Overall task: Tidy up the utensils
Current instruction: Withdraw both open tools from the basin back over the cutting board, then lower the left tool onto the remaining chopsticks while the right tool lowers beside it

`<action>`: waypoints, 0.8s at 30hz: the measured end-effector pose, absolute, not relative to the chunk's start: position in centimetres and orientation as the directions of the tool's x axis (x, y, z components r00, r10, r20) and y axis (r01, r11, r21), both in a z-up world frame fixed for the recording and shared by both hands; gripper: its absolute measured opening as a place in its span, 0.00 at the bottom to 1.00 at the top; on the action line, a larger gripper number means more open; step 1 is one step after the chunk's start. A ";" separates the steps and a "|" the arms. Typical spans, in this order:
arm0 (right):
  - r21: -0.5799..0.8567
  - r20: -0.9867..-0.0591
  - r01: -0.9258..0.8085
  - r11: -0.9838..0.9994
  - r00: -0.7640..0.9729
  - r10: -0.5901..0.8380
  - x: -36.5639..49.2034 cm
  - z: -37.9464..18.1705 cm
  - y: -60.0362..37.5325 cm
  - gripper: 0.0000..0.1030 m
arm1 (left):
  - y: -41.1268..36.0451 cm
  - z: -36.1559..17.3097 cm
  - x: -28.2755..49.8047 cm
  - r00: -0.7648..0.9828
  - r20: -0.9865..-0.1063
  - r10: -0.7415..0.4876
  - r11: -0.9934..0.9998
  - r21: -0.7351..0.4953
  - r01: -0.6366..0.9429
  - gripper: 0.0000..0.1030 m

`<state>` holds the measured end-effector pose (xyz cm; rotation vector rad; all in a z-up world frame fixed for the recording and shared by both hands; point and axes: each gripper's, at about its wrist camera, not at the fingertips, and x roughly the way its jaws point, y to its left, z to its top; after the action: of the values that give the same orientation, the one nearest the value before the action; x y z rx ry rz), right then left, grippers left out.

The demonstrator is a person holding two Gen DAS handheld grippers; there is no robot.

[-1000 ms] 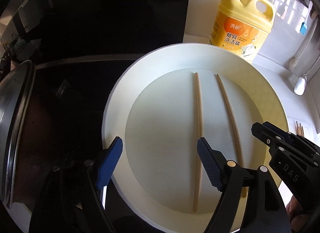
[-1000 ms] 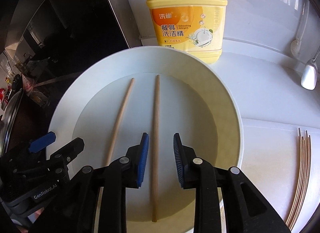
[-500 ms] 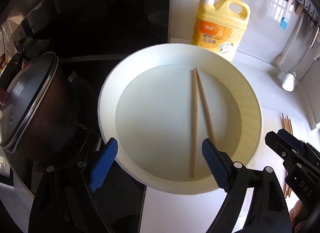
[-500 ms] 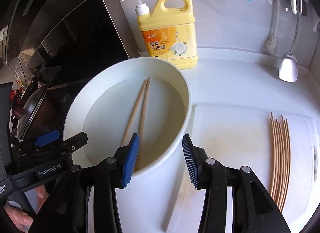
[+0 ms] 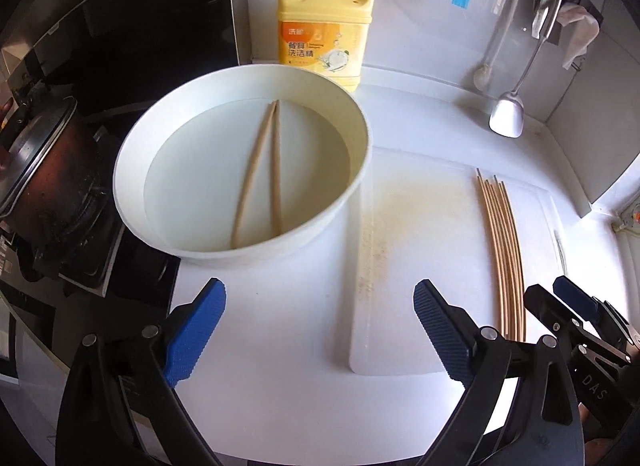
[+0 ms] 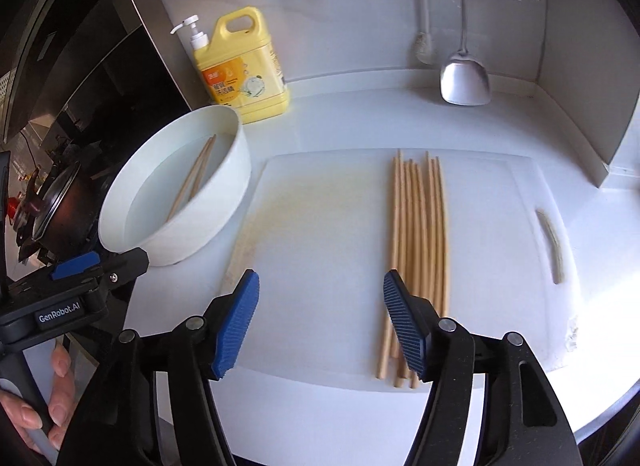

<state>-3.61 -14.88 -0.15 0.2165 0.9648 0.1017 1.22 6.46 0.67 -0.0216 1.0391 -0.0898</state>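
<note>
Two chopsticks (image 5: 264, 169) lie in the bowl (image 5: 132, 153), in shallow water by the look of it, tips together at 12 o'clock and splaying toward 6. A bundle (image 6: 418, 234) of the same sticks lies side by side on the board (image 6: 320, 225), running 12 to 6, well apart from the bowl, which sits at the board's 9 o'clock. Left gripper (image 5: 320, 330) is wide and opening further, nothing between the jaws; it hangs over bare counter near the board's left edge. Right gripper (image 6: 320, 326) is about mid-width and opening, also empty; its right pad sits in front of the bundle's near ends, contact can't be told. Handling guess: sticks are light, stiff, thin, round, so they roll and skid; the bowl pair is probably wet and slippery. Best hold is across the shaft near mid-length, pads square to the stick, so it doesn't pivot. Pinching both at the joined 12 o'clock tips risks scissoring. Bowl wall blocks a low approach; come down steep. The bundle scatters easily if nudged, so set down parallel, at its 9 o'clock side.
</note>
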 end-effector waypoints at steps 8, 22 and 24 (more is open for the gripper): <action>0.212 -0.814 0.082 0.974 0.566 0.129 -6.5 -1.8 -21.0 0.63 | 2.6 0.4 -1.7 0.487 -0.870 -0.077 0.996 -0.049 0.071 0.91; 0.143 -0.819 0.260 0.955 0.572 -0.033 -5.3 -4.0 -24.1 0.65 | -1.7 -1.7 0.6 0.507 -0.843 -0.180 0.972 -0.073 0.224 0.91; 0.141 -0.821 0.277 0.950 0.569 -0.044 -4.5 -4.4 -24.2 0.65 | -2.2 -2.4 1.2 0.496 -0.847 -0.191 0.969 -0.083 0.232 0.91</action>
<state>-4.49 -24.21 -4.42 0.2672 0.9492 -0.1908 1.23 -2.21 -2.38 0.0440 1.0198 -0.2560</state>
